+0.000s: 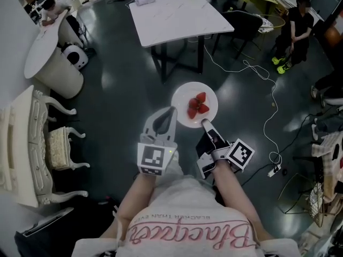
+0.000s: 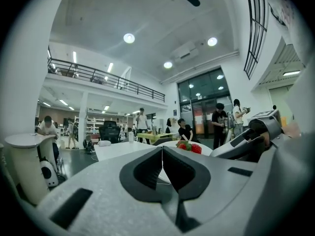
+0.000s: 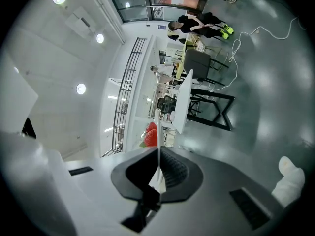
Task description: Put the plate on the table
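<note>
Head view looks down on a dark glossy floor (image 1: pixel 115 84). Well beyond both tools stands a white square tabletop (image 1: pixel 177 15), its far edge cut off by the top of the frame. Short of it, out over the floor, is the white plate (image 1: pixel 183 96). It sits level, straight ahead of the right tool (image 1: pixel 205 123), whose jaws are clamped on its near rim. In the right gripper view the plate shows edge-on as a thin white line pinched between the dark pads, so little of its surface can be read there. The left tool (image 1: pixel 171 111) lies just to the left of the right one, its tip at the plate's left edge; whether it touches the rim I cannot tell. In the left gripper view its jaws are pressed together with only a hairline seam and nothing between them. The plate ahead is mostly hidden behind the tool's own body. A small cluster of strawberries (image 1: pixel 198 106) sits near the plate's middle, just beyond the right tool's tip. A white cable (image 1: pixel 273 98) trails over the floor to the right of that tool.
</note>
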Tool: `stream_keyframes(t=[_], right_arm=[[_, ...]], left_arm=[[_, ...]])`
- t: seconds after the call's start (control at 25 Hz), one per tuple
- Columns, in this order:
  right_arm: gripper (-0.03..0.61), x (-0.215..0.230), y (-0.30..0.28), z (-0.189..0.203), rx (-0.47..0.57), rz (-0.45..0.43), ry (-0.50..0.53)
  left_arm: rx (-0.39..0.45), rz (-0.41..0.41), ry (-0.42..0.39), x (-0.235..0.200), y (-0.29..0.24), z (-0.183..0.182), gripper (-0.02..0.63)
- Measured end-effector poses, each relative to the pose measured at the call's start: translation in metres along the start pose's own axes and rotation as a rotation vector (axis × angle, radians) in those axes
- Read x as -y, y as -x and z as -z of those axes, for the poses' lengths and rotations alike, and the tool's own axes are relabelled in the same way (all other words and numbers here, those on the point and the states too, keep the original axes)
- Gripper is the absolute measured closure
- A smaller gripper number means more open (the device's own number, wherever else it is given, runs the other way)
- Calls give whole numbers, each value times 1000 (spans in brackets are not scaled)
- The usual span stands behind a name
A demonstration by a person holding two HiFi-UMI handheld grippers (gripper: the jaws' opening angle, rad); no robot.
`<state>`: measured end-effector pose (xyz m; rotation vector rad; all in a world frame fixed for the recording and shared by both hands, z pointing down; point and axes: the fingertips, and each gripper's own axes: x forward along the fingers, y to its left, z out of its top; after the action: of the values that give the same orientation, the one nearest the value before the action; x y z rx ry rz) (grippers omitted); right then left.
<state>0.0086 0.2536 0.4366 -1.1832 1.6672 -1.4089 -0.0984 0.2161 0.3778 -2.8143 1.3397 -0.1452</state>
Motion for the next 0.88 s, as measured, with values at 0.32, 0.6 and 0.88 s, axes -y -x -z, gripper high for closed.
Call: stream_keyframes(t=[0.32,0.6,0.88], right_arm=[[566,-2,-69,-24,11,-6,17],[566,-3,-106,-30,10,-2,23],[566,1,-129,-43,19,6,14]], left_arm=[[13,23,5,-48,-56,-3,607],[5,40,-18,-74,-82,-5,607],[13,79,5,-82,-103,0,607]])
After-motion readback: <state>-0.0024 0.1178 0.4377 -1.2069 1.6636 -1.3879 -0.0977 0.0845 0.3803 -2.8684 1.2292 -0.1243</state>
